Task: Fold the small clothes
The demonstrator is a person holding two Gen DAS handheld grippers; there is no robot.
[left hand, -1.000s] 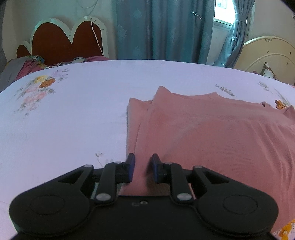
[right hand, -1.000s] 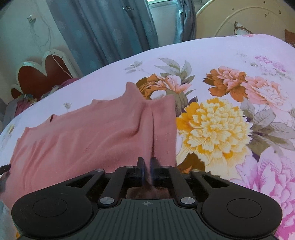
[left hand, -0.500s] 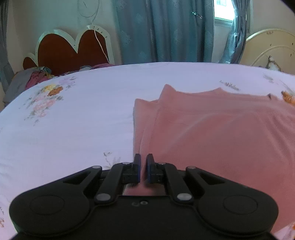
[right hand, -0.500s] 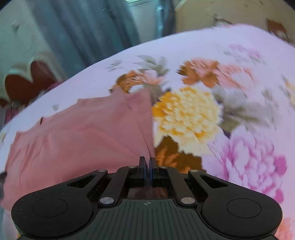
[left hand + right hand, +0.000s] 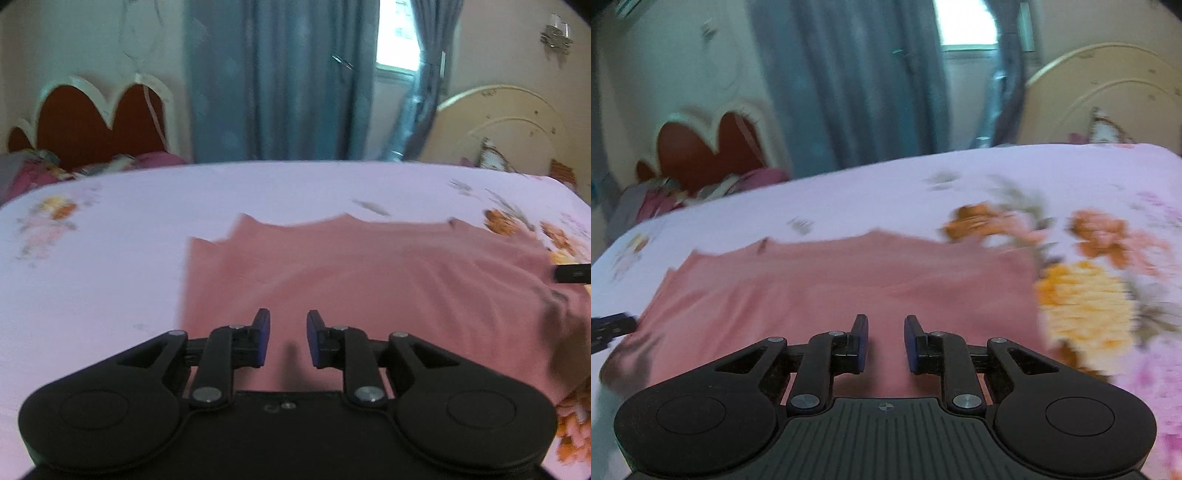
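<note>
A pink garment [image 5: 369, 273] lies folded on the floral bedsheet [image 5: 110, 266]; it also shows in the right wrist view [image 5: 849, 280]. My left gripper [image 5: 288, 330] is open and empty above the garment's near left part. My right gripper [image 5: 885, 334] is open and empty above its near right part. The tip of the right gripper shows at the right edge of the left wrist view [image 5: 572, 274]. The tip of the left gripper shows at the left edge of the right wrist view [image 5: 611, 325].
A red heart-shaped headboard [image 5: 99, 122] with a pile of clothes [image 5: 33, 170] stands at the far left. Blue curtains [image 5: 277, 81] hang behind the bed. A cream headboard [image 5: 498, 125] stands at the far right.
Both grippers were shut on the garment's near edge and have opened and let it go. The near edge now lies folded over the garment. Both views are blurred by motion.
</note>
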